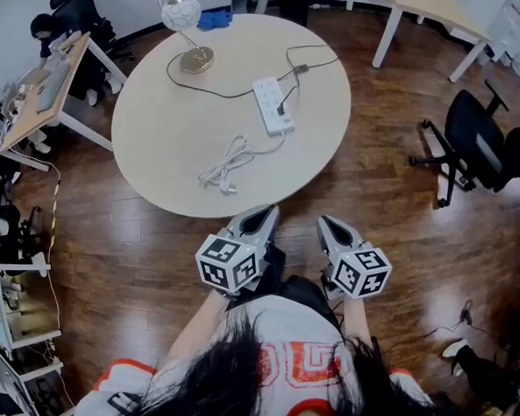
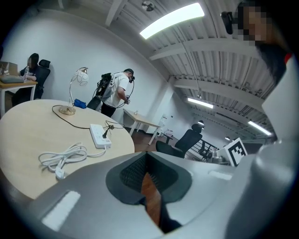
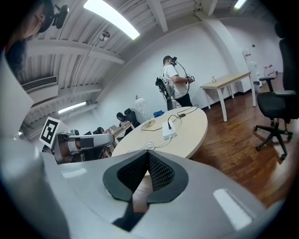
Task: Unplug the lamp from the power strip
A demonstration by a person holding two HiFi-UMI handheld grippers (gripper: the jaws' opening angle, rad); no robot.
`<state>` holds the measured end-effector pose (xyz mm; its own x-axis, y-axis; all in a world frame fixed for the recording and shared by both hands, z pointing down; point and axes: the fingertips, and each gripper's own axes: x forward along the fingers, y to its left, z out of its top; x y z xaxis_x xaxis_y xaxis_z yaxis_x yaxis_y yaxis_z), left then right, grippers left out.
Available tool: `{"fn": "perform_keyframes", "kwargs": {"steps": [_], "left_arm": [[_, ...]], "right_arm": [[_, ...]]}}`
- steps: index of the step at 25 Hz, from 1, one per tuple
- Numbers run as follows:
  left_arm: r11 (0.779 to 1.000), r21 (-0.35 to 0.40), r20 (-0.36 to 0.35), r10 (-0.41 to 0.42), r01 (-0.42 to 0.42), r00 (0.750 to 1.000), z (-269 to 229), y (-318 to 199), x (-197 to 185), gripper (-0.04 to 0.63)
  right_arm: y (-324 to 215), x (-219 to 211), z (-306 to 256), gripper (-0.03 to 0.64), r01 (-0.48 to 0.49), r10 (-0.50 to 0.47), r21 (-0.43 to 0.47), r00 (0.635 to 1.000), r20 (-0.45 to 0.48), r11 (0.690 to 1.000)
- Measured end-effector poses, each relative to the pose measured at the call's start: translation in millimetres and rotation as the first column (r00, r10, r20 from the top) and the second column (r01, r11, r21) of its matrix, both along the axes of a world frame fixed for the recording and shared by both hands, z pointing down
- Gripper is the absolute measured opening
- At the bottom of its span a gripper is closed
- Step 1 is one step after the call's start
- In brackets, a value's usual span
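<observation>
Just off table (image 1: 158, 144) edge: left gripper (image 1: 267, 211), right gripper (image 1: 327, 222).

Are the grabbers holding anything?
No, nothing. The left gripper and the right gripper are both shut and empty, short of the table.

left tongs (image 1: 261, 215) closed, right tongs (image 1: 327, 224) closed

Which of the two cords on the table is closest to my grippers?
The white cord, coiled in loops by the table's near edge; the thin black cord runs farther back, between the lamp and the power strip.
</observation>
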<state>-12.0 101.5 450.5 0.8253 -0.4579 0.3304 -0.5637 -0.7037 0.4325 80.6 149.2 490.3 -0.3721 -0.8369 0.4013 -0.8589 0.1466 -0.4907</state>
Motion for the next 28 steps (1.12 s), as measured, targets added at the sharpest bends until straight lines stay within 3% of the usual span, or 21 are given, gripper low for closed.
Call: {"fn": "perform_keyframes", "kwargs": {"steps": [11, 19, 28], "left_arm": [[0.994, -0.021, -0.085, -0.112, 0.11, 0.99, 9.8, -108.3, -26.7, 0.0], [0.999, -0.037, -0.095, -0.034, 0.03, 0.995, 16.5, -150.1, -16.6, 0.0], [0.998, -0.002, -0.057, -0.065, 0.065, 0.996, 42.7, -185.9, 4.0, 0.0]], "right_arm": [[-82.2, -18.5, -12.2, 0.0, 0.008, -0.008, -0.007, 1.0, -0.023, 1.0], [-103.8, -12.0, -16.4, 0.0, -0.089, 0.088, -0.027, 0.995, -0.036, 0.996], [-110.5, -9.0, -8.7, 0.0, -0.075, 0.069, -0.1, 0.995, -0.068, 0.992]]}}
